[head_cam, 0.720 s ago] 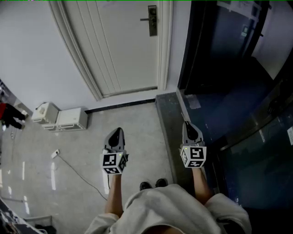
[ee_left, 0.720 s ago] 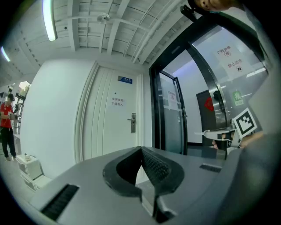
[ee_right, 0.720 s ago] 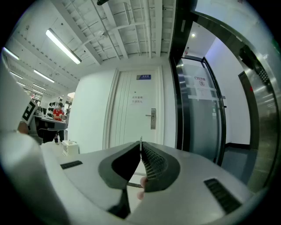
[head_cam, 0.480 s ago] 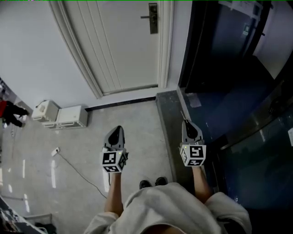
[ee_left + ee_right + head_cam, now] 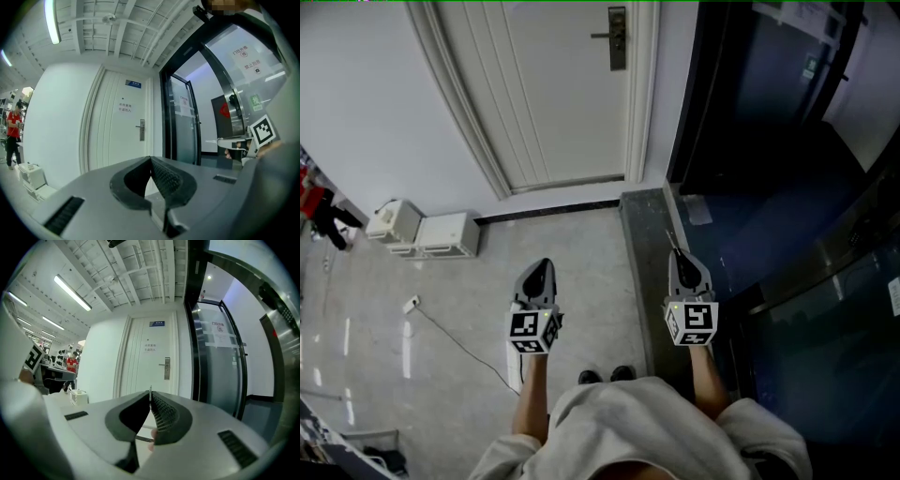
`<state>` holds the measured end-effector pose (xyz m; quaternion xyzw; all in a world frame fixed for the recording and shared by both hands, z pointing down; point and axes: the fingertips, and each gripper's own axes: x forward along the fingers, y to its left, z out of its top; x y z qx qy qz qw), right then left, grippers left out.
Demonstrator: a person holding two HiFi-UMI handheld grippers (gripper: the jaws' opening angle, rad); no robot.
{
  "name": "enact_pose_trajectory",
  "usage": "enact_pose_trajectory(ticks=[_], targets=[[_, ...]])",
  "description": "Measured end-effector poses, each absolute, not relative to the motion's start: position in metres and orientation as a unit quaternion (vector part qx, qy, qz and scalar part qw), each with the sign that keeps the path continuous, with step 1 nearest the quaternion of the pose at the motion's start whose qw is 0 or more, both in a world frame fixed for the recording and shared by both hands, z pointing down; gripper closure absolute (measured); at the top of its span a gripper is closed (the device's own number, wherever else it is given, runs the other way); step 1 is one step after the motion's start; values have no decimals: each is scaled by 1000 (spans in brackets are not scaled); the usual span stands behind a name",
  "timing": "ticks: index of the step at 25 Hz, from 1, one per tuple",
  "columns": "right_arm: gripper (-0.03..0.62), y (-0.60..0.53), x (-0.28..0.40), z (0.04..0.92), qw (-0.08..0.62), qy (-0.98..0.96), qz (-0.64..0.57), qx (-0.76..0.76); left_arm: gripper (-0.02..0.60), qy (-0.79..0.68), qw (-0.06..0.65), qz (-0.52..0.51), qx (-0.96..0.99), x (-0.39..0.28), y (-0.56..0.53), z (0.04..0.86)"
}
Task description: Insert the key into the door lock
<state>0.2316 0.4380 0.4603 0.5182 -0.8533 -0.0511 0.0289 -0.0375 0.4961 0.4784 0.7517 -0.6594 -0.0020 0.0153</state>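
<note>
Boxes (image 5: pixel 422 234), white, sit on the floor far left against the wall, with a thin cable (image 5: pixel 455 342) trailing nearby. Left gripper (image 5: pixel 540 267) is held level over the pale floor. Its jaws are closed tip to tip with nothing between them. White door (image 5: pixel 562 103) is ahead and closed. The lock (image 5: pixel 618 38), a dark plate with a lever handle, is on the door's right edge, well apart from both grippers. Right gripper (image 5: pixel 679 255) is also level, over the dark threshold strip. Its jaws are clamped on the key (image 5: pixel 150 391), whose thin blade pokes out past the tips toward the door. In the right gripper view the lock sits above and slightly right of the key tip, far off. Dark glass door (image 5: pixel 769 122) fills the far right.
</note>
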Motion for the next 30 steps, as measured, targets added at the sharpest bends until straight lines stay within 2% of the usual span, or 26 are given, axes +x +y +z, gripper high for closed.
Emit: enact_pose_trajectory(ticks=[17,23,30], targets=[[565,366,244,480,38,-860,-38,507,563,-673,43,4,738,-34,439,511],[565,298,224,487,49,-853,-38,518,563,-662,49,-1,748,-56,360,521],[565,176,181,464,50,-841,-54,536,563,-634,42,-14,772,-92,214,499]])
